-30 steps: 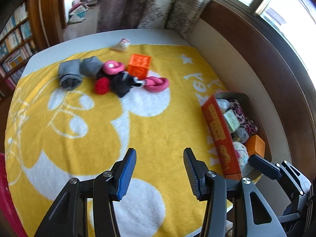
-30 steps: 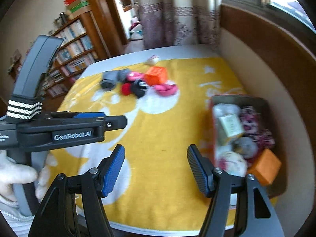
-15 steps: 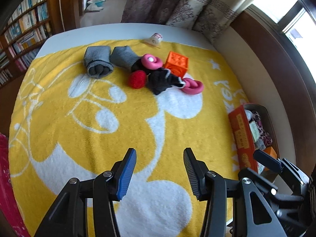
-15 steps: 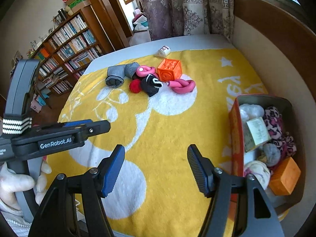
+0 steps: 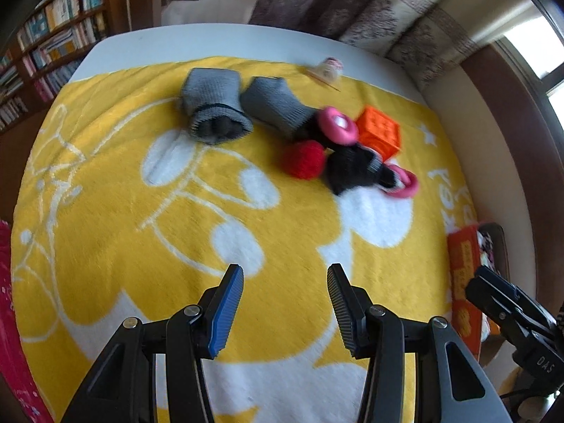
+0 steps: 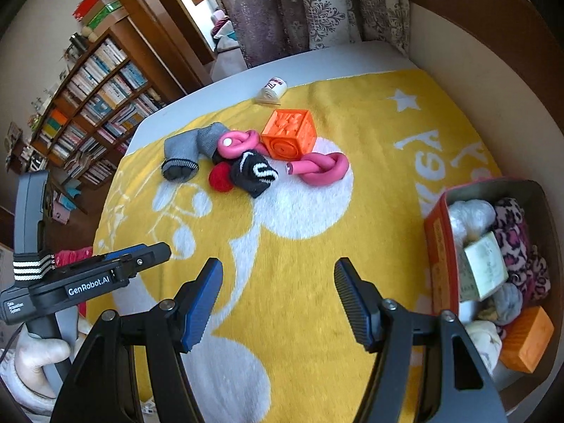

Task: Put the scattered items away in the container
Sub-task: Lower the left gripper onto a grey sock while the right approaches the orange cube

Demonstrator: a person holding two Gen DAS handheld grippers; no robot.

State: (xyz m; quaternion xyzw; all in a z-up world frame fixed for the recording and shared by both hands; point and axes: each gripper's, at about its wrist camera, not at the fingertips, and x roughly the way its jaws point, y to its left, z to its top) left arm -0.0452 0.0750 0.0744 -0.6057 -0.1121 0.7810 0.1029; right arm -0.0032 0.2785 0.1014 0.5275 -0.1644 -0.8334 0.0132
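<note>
Scattered items lie in a cluster at the far side of a yellow and white blanket [image 6: 317, 264]: two grey socks [image 5: 215, 112] [image 6: 183, 151], a red ball [image 5: 303, 158] [image 6: 220, 178], a black rolled sock [image 5: 356, 171] [image 6: 255, 172], two pink knotted tubes [image 6: 320, 167] [image 5: 338, 125], an orange cube [image 5: 380, 134] [image 6: 290, 134] and a small white roll [image 6: 271, 90]. The red-sided box [image 6: 440, 246] at the right holds several items. My left gripper [image 5: 284, 303] and right gripper [image 6: 278, 303] are open, empty and well short of the cluster.
Bookshelves [image 6: 91, 105] stand at the left. Curtains [image 6: 310, 7] hang behind the bed and a wooden wall panel [image 6: 493, 46] runs along the right. The left gripper body [image 6: 88, 282] shows in the right wrist view.
Both grippers have moved forward and turned left toward the cluster, which looms larger. The box has slid to the right edge of the left wrist view. Both stay open.
</note>
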